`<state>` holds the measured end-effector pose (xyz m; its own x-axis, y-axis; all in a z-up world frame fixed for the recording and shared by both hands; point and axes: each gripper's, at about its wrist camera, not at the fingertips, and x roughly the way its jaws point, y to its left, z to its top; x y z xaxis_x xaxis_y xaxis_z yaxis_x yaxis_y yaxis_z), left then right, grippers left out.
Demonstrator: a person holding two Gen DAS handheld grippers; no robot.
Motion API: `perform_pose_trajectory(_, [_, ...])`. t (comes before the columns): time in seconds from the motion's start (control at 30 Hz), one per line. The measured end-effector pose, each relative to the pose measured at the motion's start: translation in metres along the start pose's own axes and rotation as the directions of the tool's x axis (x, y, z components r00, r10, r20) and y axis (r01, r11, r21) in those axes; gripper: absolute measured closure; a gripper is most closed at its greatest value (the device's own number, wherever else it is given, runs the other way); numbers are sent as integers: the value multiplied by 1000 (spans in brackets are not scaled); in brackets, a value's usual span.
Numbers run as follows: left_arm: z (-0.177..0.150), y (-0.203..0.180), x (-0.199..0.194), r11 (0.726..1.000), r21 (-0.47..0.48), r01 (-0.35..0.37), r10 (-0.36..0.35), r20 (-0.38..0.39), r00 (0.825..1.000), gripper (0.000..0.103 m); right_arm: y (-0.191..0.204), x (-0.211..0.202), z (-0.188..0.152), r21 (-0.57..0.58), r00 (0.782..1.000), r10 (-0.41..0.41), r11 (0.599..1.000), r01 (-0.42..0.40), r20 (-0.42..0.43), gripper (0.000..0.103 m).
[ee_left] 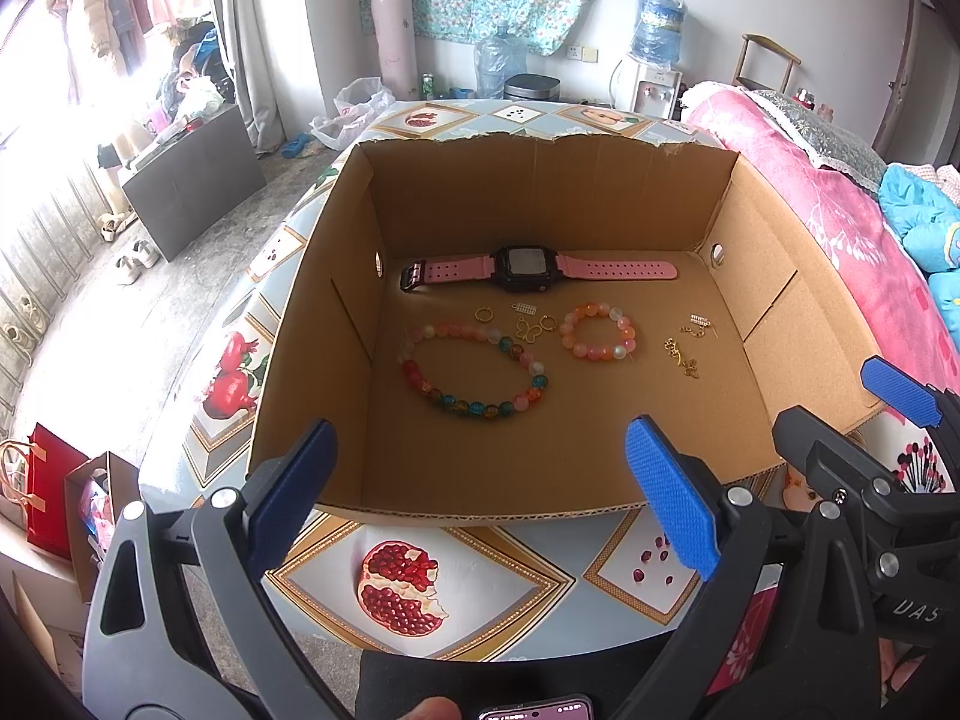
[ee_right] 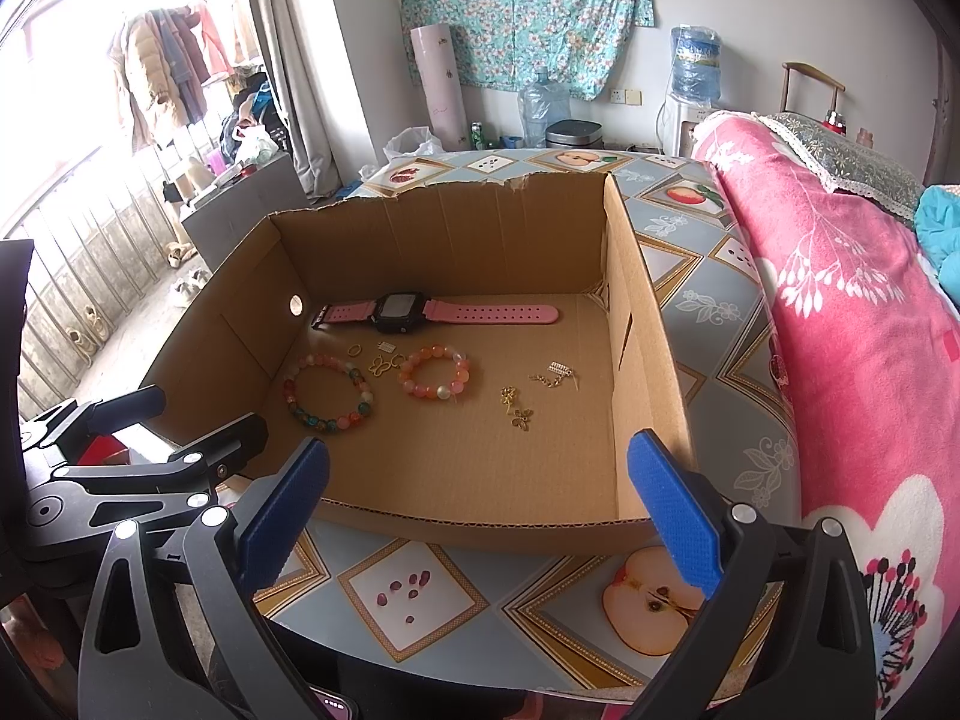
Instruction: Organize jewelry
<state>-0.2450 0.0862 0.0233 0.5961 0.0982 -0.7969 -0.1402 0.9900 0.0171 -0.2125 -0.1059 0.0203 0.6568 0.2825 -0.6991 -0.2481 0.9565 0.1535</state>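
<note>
Jewelry lay scattered on the floor of a cardboard box (ee_left: 780,300), all of it ahead of both tongs and untouched.

Left tongs (ee_left: 480,480): spread wide, holding nothing, poised over the near wall of the box. Right tongs (ee_right: 480,498): likewise spread and empty, over the same near wall, just to the right of the left pair.

Nearest ahead of the left tongs: the large multicoloured bead bracelet (ee_left: 474,366). Beyond it and slightly right, the smaller orange bead bracelet (ee_left: 598,331). Between the two, a cluster of small gold rings and charms (ee_left: 528,324), close together, some possibly touching; too small to tell. Ahead of the right tongs: two gold chain pieces (ee_right: 519,408), the nearer one ending in a leaf-like charm. Farthest off, along the back wall: a pink-strapped watch (ee_left: 522,269), lying flat, strap stretched out.

The box sat on a fruit-patterned worktop (ee_left: 420,588); a pink bedspread (ee_right: 840,330) lay off to the right of the right tongs.

Judgement: sorting had not visibly begun. The bead bracelets looked the easiest first pick: bulky, grippable across one side of the loop. The thin chains would likely need the tips lowered flat against the cardboard and a slow pinch, or they slip. Best to take each tongs' nearer pieces, avoiding crossed arms, and to clear the near wall on entry.
</note>
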Motion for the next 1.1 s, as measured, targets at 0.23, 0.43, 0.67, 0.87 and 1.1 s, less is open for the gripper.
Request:
perform_pose_trajectory(0.23, [0, 0, 0, 1000, 0, 0, 0, 0, 1000, 10, 0, 0, 0, 0, 1000, 0, 1000, 0, 0, 6])
perform_pose_trajectory(0.43, [0, 0, 0, 1000, 1, 0, 0, -1, 1000, 10, 0, 0, 0, -1, 1000, 0, 1000, 0, -3, 6])
perform_pose_trajectory(0.67, [0, 0, 0, 1000, 0, 0, 0, 0, 1000, 9, -2, 1, 1, -7, 1000, 4, 1000, -4, -7, 6])
perform_pose_trajectory(0.87, [0, 0, 0, 1000, 0, 0, 0, 0, 1000, 9, -2, 1, 1, -6, 1000, 4, 1000, -4, -6, 6])
perform_pose_trajectory(1.1, [0, 0, 0, 1000, 1, 0, 0, 1, 1000, 9, -2, 1, 1, -7, 1000, 4, 1000, -4, -7, 6])
